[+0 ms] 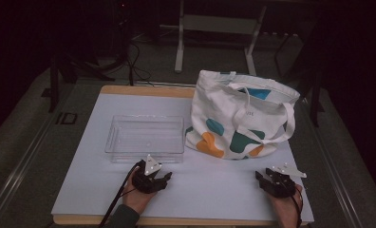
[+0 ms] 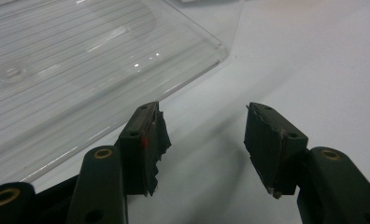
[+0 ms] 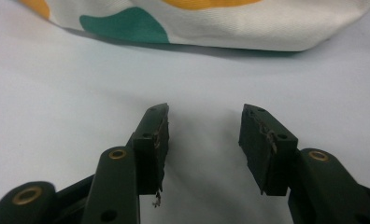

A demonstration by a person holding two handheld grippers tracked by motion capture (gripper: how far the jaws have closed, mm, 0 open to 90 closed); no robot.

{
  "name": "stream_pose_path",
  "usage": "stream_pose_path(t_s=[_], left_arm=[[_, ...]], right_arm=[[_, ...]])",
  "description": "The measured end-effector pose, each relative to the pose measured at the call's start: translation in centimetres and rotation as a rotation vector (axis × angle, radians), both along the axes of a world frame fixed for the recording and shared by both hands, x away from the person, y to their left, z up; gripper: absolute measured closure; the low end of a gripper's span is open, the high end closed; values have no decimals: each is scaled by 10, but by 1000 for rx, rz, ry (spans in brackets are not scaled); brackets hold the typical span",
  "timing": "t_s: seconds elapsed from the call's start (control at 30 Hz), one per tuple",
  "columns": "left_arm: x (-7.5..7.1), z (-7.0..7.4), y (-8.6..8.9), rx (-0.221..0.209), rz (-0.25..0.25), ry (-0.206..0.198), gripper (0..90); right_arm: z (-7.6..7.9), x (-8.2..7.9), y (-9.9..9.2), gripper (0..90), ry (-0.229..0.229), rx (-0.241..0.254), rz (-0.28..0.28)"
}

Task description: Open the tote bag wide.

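Left claw and right claw both gape empty on the white tabletop; next I reach for the cream blob-printed tote bag beside the clear plastic tray.

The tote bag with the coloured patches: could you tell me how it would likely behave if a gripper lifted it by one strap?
The tote bag looks like soft cloth, so it would probably sag and fold rather than keep its shape. Its straps droop loosely, so a lift would likely take up slack first. It bulges somewhat and something blue shows at its mouth, so it may hold contents and hang unevenly.
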State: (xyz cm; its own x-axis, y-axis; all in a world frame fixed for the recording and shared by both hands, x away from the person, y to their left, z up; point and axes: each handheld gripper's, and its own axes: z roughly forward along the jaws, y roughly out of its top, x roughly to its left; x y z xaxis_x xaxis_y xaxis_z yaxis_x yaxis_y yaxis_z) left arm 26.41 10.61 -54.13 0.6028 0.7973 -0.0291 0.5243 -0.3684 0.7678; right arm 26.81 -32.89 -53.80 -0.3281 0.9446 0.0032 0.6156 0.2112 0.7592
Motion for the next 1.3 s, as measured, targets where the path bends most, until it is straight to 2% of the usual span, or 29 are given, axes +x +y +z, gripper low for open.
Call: stream_pose_path(t_s=[0.17,0.27,0.37,0.47,0.7,0.87,0.97,1.13,1.2,1.3], left_arm=[[0,0,0,3,-4,-2,495],[-1,0,-4,36,-13,-15,497],[-2,0,-6,50,-19,-19,497],[-1,0,-6,45,-19,-10,504],[-5,2,-8,40,-62,-9,543],[-11,9,-11,55,-89,-32,573],[-14,16,-11,41,-121,-24,599],[-14,24,-10,6,-125,-30,610],[-14,27,-8,-18,-130,-19,619],[-14,29,-8,-28,-137,-18,628]], right_arm=[[0,0,-1,523,2,3,-1],[0,0,0,536,-2,-2,-6],[0,0,0,542,-3,-5,-9],[0,0,0,545,-3,-1,-10],[0,0,0,542,-5,-3,-10],[1,-1,-1,546,-12,1,-11],[5,-1,-2,556,-7,7,-10],[17,-3,-6,558,-29,31,-5],[21,-2,-9,559,-33,64,-5],[24,-2,-11,571,-36,72,-10]])
